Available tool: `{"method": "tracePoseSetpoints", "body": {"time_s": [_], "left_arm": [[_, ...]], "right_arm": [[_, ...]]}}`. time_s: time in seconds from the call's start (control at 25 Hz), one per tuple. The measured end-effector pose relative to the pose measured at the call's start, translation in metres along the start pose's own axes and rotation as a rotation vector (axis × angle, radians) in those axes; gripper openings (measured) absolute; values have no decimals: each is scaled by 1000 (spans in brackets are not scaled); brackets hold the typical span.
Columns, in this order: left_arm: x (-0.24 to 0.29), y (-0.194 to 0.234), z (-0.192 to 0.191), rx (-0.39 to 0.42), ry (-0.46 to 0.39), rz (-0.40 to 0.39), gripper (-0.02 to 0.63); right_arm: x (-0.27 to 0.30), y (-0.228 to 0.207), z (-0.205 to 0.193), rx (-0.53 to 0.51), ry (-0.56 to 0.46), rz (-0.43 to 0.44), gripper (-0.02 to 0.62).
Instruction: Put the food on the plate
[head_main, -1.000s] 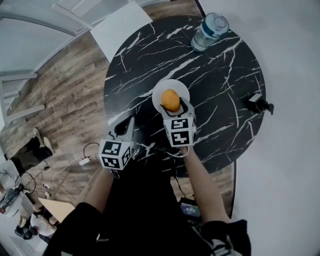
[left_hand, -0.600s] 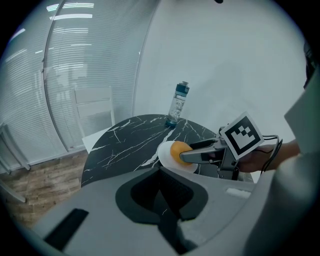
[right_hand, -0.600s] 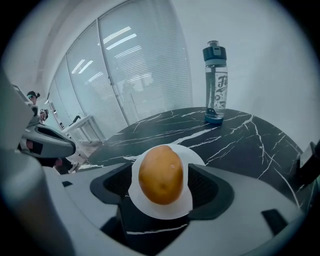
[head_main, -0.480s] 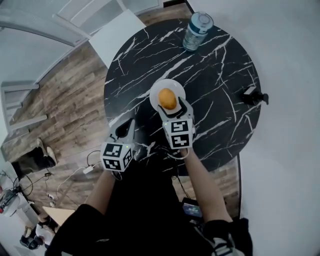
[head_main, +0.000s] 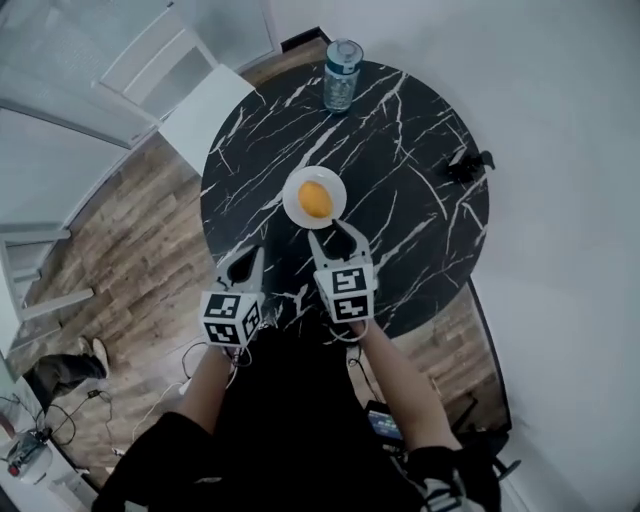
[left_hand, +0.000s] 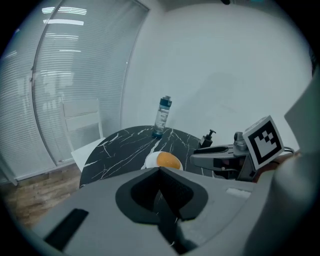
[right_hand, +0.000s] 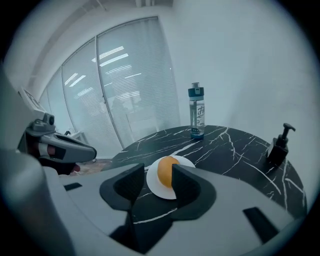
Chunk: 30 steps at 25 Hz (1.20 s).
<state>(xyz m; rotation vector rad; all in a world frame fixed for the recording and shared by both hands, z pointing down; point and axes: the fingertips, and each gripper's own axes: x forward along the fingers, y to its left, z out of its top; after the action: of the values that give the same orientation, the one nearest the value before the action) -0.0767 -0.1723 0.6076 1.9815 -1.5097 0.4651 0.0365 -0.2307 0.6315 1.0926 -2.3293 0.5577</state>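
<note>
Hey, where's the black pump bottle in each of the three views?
Head view: pump bottle, upper right.
Left gripper view: pump bottle, right of centre.
Right gripper view: pump bottle, far right.
Shared landmark: white plate with the orange food, left of it in all three.

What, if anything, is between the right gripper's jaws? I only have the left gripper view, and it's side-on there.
Observer: Nothing. In the right gripper view the right gripper has its jaws apart and empty, having just been closing partway. The orange food lies beyond them on the white plate.
Operator: Where on the plate does it sit? My own gripper hides the near part.
Observer: In the middle. The head view shows white rim all round the food, and nothing covers it.
</note>
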Motion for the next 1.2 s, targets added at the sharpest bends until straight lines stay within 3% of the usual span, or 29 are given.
{"method": "tracePoseSetpoints", "body": {"time_s": [0.2, 0.72, 0.96, 1.2], "left_arm": [[-22, -10, 10, 41, -42, -59, -2], [-89, -50, 40, 182, -177, -221, -2], [-132, -77, 75, 341, -328, -264, -2], [-183, -88, 110, 346, -460, -304, -2]], "right_arm": [[-38, 27, 11, -2, -90, -57, 14], [-135, 69, 55, 47, -321, -237, -3], [-192, 85, 84, 6, -459, -361, -5], [-246, 116, 117, -87, -590, -421, -5]]}}
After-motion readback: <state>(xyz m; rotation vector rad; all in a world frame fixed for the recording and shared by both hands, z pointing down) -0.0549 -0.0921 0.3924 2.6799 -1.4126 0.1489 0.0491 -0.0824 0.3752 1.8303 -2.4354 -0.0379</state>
